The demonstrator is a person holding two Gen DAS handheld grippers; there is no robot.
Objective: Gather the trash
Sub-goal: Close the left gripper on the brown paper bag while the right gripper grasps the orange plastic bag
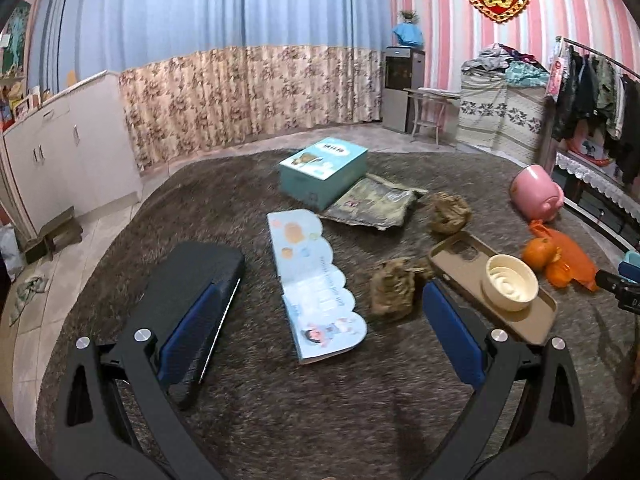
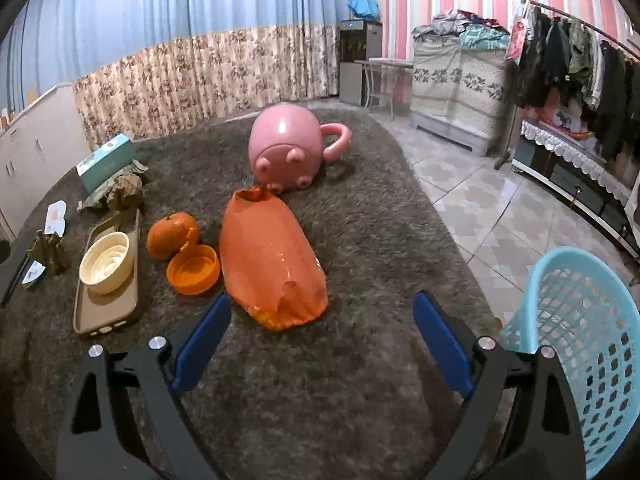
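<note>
My left gripper [image 1: 320, 320] is open above the brown shaggy rug [image 1: 280, 420], over a light blue children's book [image 1: 316, 284]. A crumpled brown paper ball [image 1: 392, 288] lies just by its right finger; a second ball [image 1: 448, 208] lies farther back. My right gripper [image 2: 320, 340] is open and empty, just short of an orange plastic bag [image 2: 272, 264]. A blue mesh basket [image 2: 580, 340] stands on its right. The orange peel [image 2: 172, 236] and orange cap [image 2: 194, 270] lie left of the bag.
A teal box [image 1: 324, 170] and flat wrapper [image 1: 376, 204] lie at the rug's far side. A brown phone case [image 1: 492, 288] carries a cream lid [image 1: 512, 282]. A black slab [image 1: 200, 280] lies left. A pink piggy bank [image 2: 286, 148] lies tipped over. Tiled floor surrounds the rug.
</note>
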